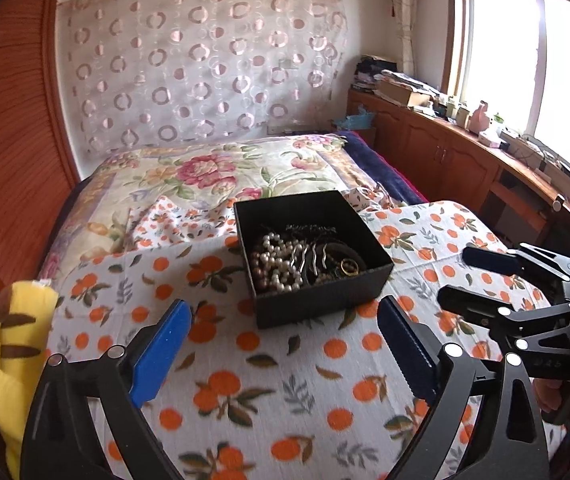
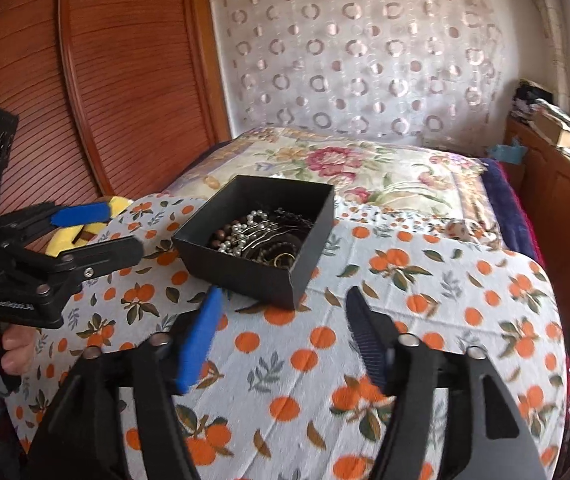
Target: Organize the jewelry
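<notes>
Orange-print cloth (image 1: 285,380) spread on bed, black square cardboard box (image 1: 317,292) of pearl jewelry (image 1: 277,260) flanked by left gripper (image 1: 285,344) and right gripper (image 2: 281,340), both held low, jaws spread wide, nothing gripped.

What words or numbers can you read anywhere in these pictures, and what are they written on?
"GenRobot.AI": small white letters on the black body of the left gripper, seen from the right wrist camera; small, so the spelling is a best reading.
A faint embossed mark on the right gripper in the left wrist view is too blurred to read.
The black box of jewelry shows no writing.
The things along the window shelf are too small to read.
</notes>
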`<state>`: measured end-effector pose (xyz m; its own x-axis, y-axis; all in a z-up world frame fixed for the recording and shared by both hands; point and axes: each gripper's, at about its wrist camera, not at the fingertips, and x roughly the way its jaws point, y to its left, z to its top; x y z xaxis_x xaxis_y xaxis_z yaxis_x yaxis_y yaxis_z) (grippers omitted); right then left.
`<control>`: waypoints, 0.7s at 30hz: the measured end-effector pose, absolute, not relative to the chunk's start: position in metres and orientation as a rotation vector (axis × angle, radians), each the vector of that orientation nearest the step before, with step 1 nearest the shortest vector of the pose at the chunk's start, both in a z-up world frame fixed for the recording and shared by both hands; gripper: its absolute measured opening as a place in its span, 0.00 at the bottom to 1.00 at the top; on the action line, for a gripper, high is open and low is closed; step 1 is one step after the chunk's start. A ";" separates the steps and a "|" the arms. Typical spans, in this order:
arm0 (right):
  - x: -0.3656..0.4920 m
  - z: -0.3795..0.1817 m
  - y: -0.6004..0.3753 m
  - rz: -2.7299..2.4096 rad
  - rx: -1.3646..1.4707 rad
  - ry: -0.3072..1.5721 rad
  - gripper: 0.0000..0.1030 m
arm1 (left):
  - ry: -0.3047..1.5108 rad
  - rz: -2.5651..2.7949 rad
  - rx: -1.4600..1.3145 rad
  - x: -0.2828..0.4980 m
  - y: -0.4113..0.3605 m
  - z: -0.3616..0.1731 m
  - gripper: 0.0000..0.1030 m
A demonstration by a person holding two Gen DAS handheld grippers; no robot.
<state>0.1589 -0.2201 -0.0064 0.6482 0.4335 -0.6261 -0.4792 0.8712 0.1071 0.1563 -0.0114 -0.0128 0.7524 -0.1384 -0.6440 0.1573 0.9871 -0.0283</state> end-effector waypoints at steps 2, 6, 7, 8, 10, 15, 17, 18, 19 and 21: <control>0.146 -0.001 -0.226 0.493 -0.055 0.659 0.87 | 0.687 -0.134 0.027 0.144 -0.011 -0.010 0.92; 0.118 0.011 -0.237 0.445 -0.025 0.594 0.97 | 0.665 -0.092 0.035 0.121 -0.013 -0.008 0.92; 0.112 0.013 -0.240 0.439 -0.017 0.582 0.97 | 0.659 -0.080 0.031 0.116 -0.012 -0.007 0.92; 0.107 0.016 -0.243 0.427 -0.009 0.571 0.97 | 0.650 -0.076 0.028 0.110 -0.011 -0.007 0.92; 0.098 0.021 -0.248 0.410 0.003 0.552 0.97 | 0.645 -0.077 0.013 0.100 -0.009 -0.005 0.92; 0.079 0.029 -0.259 0.392 0.025 0.517 0.97 | 0.615 -0.048 -0.001 0.075 -0.004 0.002 0.92; 0.073 0.033 -0.259 0.390 0.026 0.505 0.97 | 0.607 -0.045 0.000 0.068 -0.004 0.004 0.92; 0.070 0.034 -0.259 0.388 0.024 0.498 0.97 | 0.605 -0.040 0.003 0.065 -0.004 0.005 0.92; 0.068 0.036 -0.259 0.387 0.022 0.494 0.97 | 0.604 -0.038 0.007 0.064 -0.005 0.006 0.92; 0.064 0.037 -0.257 0.383 0.021 0.484 0.97 | 0.601 -0.033 0.015 0.060 -0.006 0.006 0.92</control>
<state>0.0642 -0.2571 0.0371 0.8154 0.3642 -0.4499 -0.3546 0.9286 0.1091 0.0599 -0.0063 0.0062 0.8242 -0.0263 -0.5657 0.0351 0.9994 0.0047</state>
